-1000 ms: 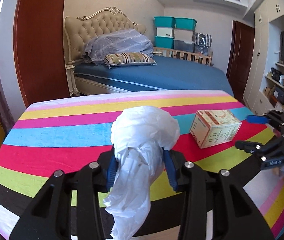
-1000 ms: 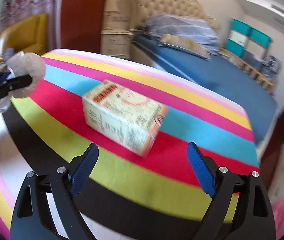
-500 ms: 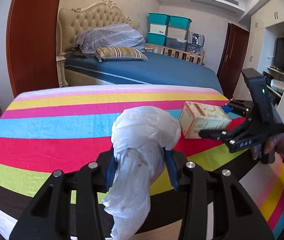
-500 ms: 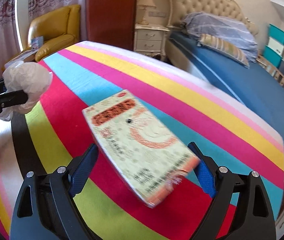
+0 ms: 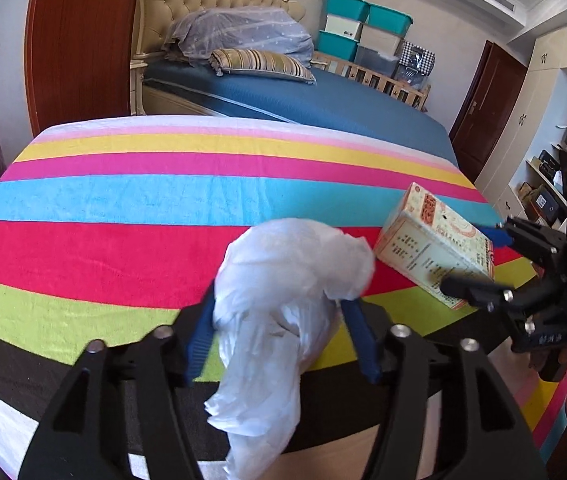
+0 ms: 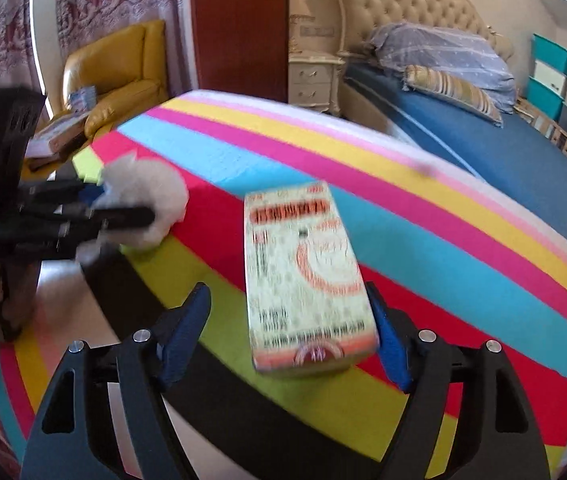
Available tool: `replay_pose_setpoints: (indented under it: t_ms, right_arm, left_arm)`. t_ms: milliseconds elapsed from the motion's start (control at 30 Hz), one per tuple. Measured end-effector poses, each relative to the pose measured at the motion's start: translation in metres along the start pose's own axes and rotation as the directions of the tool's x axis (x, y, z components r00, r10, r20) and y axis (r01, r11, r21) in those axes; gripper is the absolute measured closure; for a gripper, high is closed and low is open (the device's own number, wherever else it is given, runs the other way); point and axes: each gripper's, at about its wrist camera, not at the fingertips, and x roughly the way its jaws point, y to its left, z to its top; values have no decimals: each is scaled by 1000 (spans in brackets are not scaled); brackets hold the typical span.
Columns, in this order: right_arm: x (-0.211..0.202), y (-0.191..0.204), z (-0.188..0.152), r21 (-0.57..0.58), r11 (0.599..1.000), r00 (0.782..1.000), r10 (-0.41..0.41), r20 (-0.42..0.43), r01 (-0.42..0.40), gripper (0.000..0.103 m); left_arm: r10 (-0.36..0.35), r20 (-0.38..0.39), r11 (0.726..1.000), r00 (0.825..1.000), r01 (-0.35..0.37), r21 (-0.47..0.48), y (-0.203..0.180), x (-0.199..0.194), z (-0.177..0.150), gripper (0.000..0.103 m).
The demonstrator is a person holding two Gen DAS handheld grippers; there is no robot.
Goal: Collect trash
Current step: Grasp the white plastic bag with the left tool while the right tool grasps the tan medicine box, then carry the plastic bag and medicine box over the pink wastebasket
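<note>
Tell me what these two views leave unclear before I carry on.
- Printed box: motion blur in the right wrist view makes its text unreadable, and I cannot tell if the closing right gripper touches it.
- White plastic bag: its lower end is cut off by the left wrist view's bottom edge; it sits between the opening left gripper.
- No bin shows in either view.

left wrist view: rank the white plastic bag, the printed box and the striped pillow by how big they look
1. white plastic bag, largest by far, though it sits right at the camera, which inflates it
2. printed box
3. striped pillow, similar to the box in spread and far back on the bed, so their order is unsure
</note>
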Motion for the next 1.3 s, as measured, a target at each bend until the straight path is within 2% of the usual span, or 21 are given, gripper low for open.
replay_pose_setpoints:
  t_ms: [133, 200, 367, 400, 433, 533, 733, 800, 900, 1133, 1300]
  right_arm:
    - [10, 8, 2, -10, 1000, 999, -29, -29, 29, 35]
    - [9, 14, -3, -21, 998, 998, -55, -37, 54, 56]
    - [-11, 24, -19, 75, 989, 992, -128, -11, 128, 56]
    - [-16, 27, -23, 91, 986, 991, -137, -3, 137, 56]
    - [-22, 31, -26, 110, 982, 988, -154, 6, 153, 56]
    - [-40, 43, -38, 171, 968, 981, -190, 38, 181, 56]
    - [-69, 65, -66, 234, 942, 962, -265, 73, 241, 56]
    - [-77, 72, -75, 248, 934, 956, -283, 79, 256, 56]
    - [-89, 83, -88, 265, 919, 941, -326, 90, 293, 56]
    - [-116, 100, -116, 317, 901, 927, -351, 128, 297, 56]
    - [-124, 107, -123, 322, 898, 919, -362, 156, 299, 56]
  left_arm:
    - [26, 18, 1000, 999, -26, 10, -1, -3, 0, 35]
    - [32, 9, 999, 999, -32, 9, 2, -2, -3, 31]
    - [23, -13, 999, 1000, -23, 36, -6, 0, -5, 33]
    - [20, -8, 998, 1000, -20, 54, -8, 0, -6, 38]
    - [18, -6, 998, 1000, -18, 68, -10, -1, -9, 50]
    - [13, 0, 993, 1000, -13, 119, -18, -1, -12, 66]
    - [-21, 54, 988, 998, 12, 152, -32, -15, -20, 68]
    - [-44, 81, 989, 996, 32, 145, -37, -28, -25, 69]
    - [-42, 113, 987, 993, 24, 156, -46, -48, -38, 68]
    - [-43, 175, 988, 984, 15, 156, -50, -87, -67, 68]
    - [-41, 188, 983, 981, 6, 186, -57, -95, -77, 68]
